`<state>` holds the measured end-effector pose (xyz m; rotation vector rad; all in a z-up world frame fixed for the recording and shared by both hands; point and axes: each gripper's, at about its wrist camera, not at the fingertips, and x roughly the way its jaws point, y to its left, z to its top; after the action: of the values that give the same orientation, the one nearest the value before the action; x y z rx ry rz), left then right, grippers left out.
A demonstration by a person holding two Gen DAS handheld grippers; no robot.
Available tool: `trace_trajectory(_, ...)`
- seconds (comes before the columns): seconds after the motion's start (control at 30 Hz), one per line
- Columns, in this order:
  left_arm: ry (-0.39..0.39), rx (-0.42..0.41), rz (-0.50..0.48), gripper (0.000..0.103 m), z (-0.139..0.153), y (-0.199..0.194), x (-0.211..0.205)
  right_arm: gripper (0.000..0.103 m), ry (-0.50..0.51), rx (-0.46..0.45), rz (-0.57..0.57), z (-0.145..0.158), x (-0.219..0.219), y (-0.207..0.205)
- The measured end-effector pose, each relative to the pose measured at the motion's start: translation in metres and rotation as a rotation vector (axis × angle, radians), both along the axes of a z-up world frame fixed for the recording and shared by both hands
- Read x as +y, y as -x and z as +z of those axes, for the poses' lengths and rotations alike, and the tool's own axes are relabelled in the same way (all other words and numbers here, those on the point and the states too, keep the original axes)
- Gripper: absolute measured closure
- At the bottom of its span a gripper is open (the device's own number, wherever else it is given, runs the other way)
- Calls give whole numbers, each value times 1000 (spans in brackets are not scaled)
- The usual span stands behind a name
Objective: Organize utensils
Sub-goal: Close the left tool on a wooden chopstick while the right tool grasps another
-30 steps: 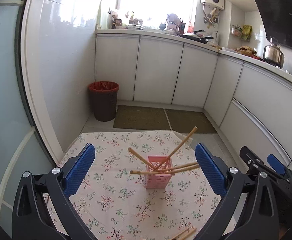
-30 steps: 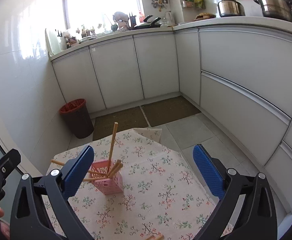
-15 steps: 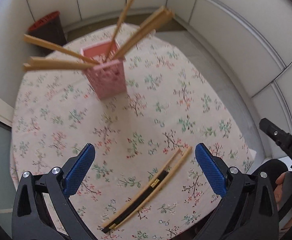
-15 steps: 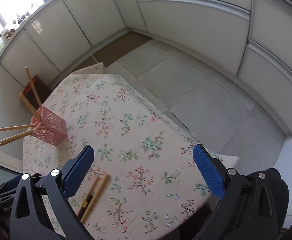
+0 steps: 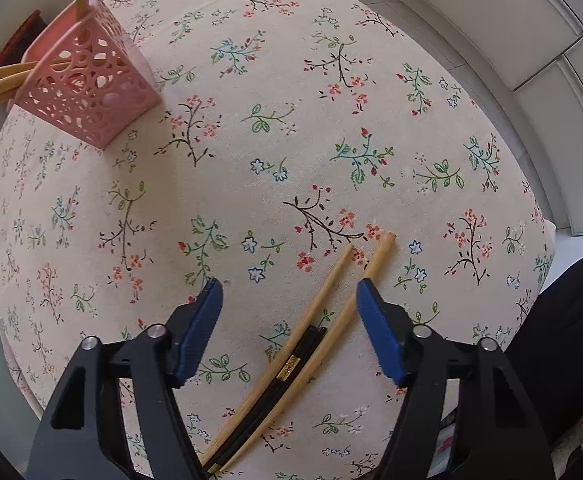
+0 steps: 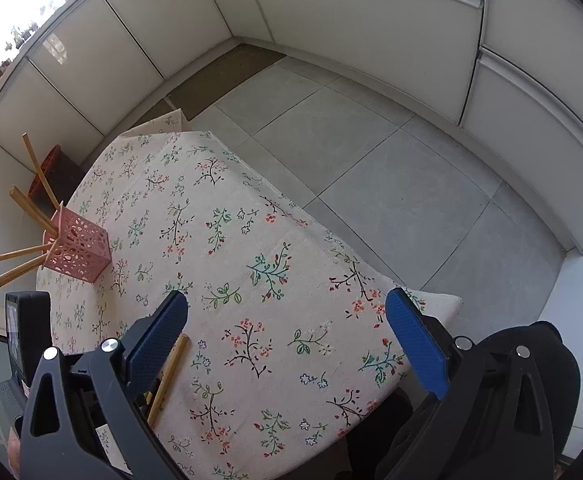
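Two bamboo chopsticks (image 5: 323, 300) and a black chopstick (image 5: 287, 376) lie together on the floral tablecloth (image 5: 291, 140). My left gripper (image 5: 289, 284) is open, low over the cloth, with its blue pads either side of them. A pink perforated holder (image 5: 87, 88) with several bamboo chopsticks stands at the far left; it also shows in the right wrist view (image 6: 77, 250). My right gripper (image 6: 287, 304) is open and empty above the table's near right part. One bamboo chopstick (image 6: 169, 374) shows behind its left finger.
The table's right edge (image 6: 331, 236) drops to a grey tiled floor (image 6: 391, 152). White kitchen cabinets (image 6: 351, 28) run along the far and right sides. A red waste bin (image 6: 47, 172) stands behind the holder. The left gripper's body (image 6: 27, 336) is at lower left.
My left gripper dropped toward the loose chopsticks and its jaws narrowed around them. My right gripper tilted further down toward the table and moved closer.
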<state>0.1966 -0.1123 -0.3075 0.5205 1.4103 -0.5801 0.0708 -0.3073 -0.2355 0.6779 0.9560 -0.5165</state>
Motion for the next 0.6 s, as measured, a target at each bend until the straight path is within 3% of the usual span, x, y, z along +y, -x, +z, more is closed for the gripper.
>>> trace_trajectory(0.13, -16, 5, -25, 64, -9, -2, -2, 7, 10, 14, 14, -1, 4, -3)
trace_trajectory(0.23, -10, 29, -49, 70, -19, 0, -4, 7, 13, 29, 23, -3, 7, -5)
trace_trajectory(0.3, -17, -5, -85, 73, -20, 6, -7, 7, 6, 51, 30, -7, 10, -9)
trace_trajectory(0.33, -7, -7, -102, 83, -19, 9, -8, 7, -4, 66, 37, -10, 13, -11)
trace_trajectory(0.4, 11, -24, -107, 93, -18, 10, -7, 7, -28, 93, 62, -17, 21, -18)
trace_trajectory(0.6, 37, -121, -77, 96, -5, 6, 21, 7, -101, 163, 138, -41, 58, -49)
